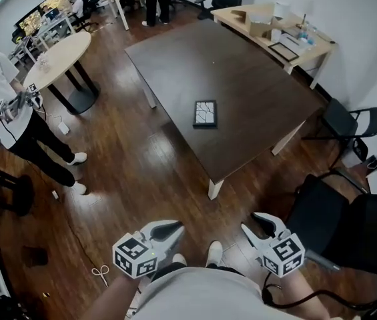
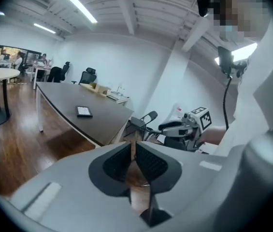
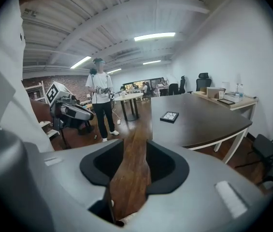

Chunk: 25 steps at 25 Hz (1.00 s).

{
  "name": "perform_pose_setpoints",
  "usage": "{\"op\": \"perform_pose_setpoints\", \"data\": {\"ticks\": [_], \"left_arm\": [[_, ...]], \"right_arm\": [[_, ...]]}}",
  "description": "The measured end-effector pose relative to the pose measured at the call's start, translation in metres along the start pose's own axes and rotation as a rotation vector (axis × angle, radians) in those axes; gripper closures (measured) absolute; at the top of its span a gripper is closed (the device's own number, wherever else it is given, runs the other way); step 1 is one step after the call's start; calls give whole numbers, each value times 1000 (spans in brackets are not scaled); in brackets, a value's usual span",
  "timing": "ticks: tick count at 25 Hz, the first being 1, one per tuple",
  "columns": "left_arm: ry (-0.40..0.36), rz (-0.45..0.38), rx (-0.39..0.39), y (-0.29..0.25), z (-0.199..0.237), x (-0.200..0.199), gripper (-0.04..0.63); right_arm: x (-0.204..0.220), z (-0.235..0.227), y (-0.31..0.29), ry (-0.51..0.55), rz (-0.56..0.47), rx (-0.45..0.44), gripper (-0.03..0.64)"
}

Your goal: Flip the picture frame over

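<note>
The picture frame is small with a black border and a pale, cracked-pattern face. It lies flat near the middle of the dark brown table. It also shows far off in the left gripper view as the frame and in the right gripper view as the frame. Both grippers hang low by my body, over the wooden floor and well short of the table. My left gripper is shut on nothing. My right gripper is open and holds nothing.
A person stands at the left beside a round pale table. A light wooden desk with a box and clutter sits beyond the dark table. Black chairs stand at the right. Scissors lie on the floor.
</note>
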<state>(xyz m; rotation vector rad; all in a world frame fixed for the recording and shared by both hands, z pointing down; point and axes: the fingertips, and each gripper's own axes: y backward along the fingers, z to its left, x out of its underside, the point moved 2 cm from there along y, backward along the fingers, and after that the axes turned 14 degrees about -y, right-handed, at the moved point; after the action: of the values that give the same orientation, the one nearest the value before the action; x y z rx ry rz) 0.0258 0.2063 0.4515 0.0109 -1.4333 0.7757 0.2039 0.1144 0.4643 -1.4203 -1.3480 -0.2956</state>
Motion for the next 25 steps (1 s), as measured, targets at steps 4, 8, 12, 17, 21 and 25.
{"op": "perform_pose_setpoints", "data": {"ticks": [4, 8, 12, 17, 21, 25], "left_arm": [[-67, -43, 53, 19, -30, -18, 563], [-109, -87, 57, 49, -41, -21, 563], [-99, -86, 73, 79, -39, 2, 563], [-90, -87, 77, 129, -32, 33, 563], [-83, -82, 58, 140, -24, 43, 563], [-103, -78, 60, 141, -29, 54, 563]], "right_arm": [[4, 26, 18, -4, -36, 14, 466], [7, 55, 22, 40, -46, 43, 476], [11, 89, 19, 63, -52, 65, 479], [34, 137, 10, 60, -55, 88, 479], [41, 153, -3, 59, -39, 62, 480], [45, 159, -4, 84, -32, 54, 482]]}}
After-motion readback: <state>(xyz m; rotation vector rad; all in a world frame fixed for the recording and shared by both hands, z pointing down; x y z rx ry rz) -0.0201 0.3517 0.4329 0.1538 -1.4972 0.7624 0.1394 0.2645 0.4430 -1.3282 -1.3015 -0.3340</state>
